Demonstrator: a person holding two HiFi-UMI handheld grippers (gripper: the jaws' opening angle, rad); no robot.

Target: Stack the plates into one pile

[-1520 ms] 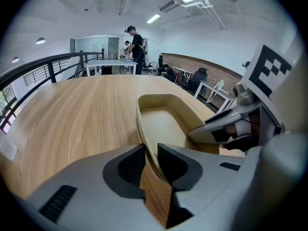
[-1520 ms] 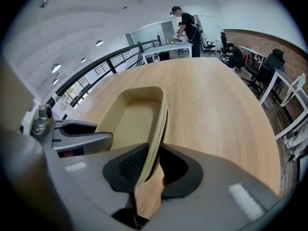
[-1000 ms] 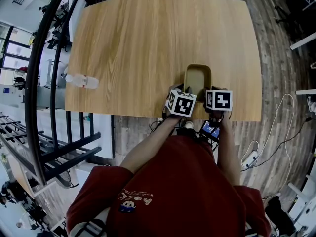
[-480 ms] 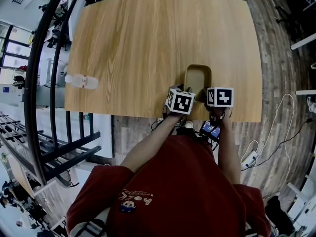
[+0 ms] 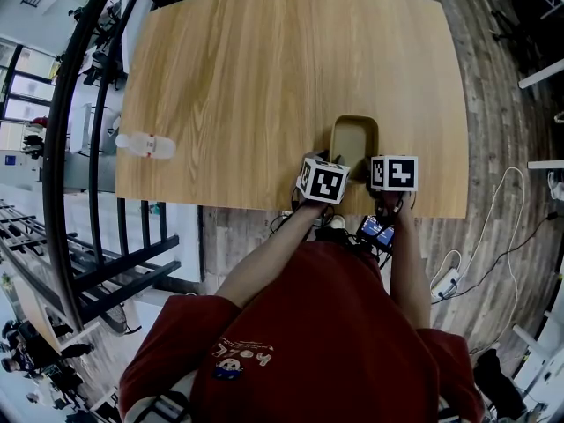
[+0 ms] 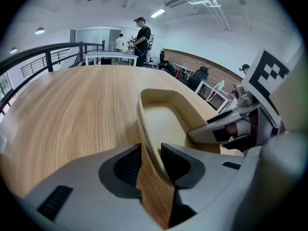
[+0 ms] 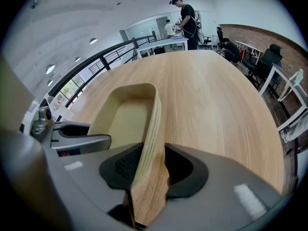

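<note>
A beige rectangular plate pile (image 5: 353,136) sits on the wooden table (image 5: 264,69) near its front edge. My left gripper (image 5: 339,162) straddles the pile's near left rim (image 6: 144,129); its jaws (image 6: 151,160) have just been opening, and bare wood shows between the left pad and the rim. My right gripper (image 5: 371,162) straddles the near right rim (image 7: 153,124). Its jaws (image 7: 153,162) have also just been opening, and a gap shows on the right side. Each gripper view shows the other gripper across the plate.
A clear water bottle (image 5: 145,144) lies at the table's left edge. A black railing (image 5: 84,148) runs along the left. A small screen (image 5: 375,230) hangs below the front edge. People stand at far desks (image 6: 140,32).
</note>
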